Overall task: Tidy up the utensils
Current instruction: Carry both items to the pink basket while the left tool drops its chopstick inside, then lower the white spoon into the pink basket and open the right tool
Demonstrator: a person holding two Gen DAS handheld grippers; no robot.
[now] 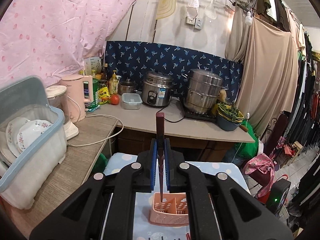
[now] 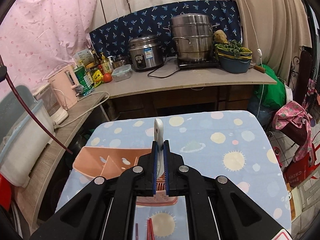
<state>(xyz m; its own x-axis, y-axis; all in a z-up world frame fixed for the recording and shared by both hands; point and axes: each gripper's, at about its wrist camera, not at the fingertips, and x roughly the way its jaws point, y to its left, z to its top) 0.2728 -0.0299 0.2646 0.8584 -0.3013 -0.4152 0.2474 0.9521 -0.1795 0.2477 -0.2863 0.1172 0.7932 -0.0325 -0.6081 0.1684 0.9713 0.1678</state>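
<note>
Planet-print tablecloth (image 2: 200,140), left tool (image 1: 160,146) pinching dark chopstick (image 1: 160,128) above pink caddy (image 1: 170,210), right tool (image 2: 160,148) pinching white spoon (image 2: 159,130)

The utensil basket (image 2: 112,164) stands on the table (image 2: 220,140), at its left part. Behind the table runs a counter (image 2: 180,80) carrying a rice cooker (image 2: 145,53), with a steamer pot (image 2: 191,38) to the cooker's right. Chopsticks (image 2: 150,230) lie on the table before the basket.

1. A pink floral sheet (image 1: 50,30) hangs at left above an L-shaped counter (image 1: 140,120).
2. Navy patterned cloth (image 1: 170,60) lines the back wall.
3. Beige curtains (image 1: 266,76) drape at right.
</note>
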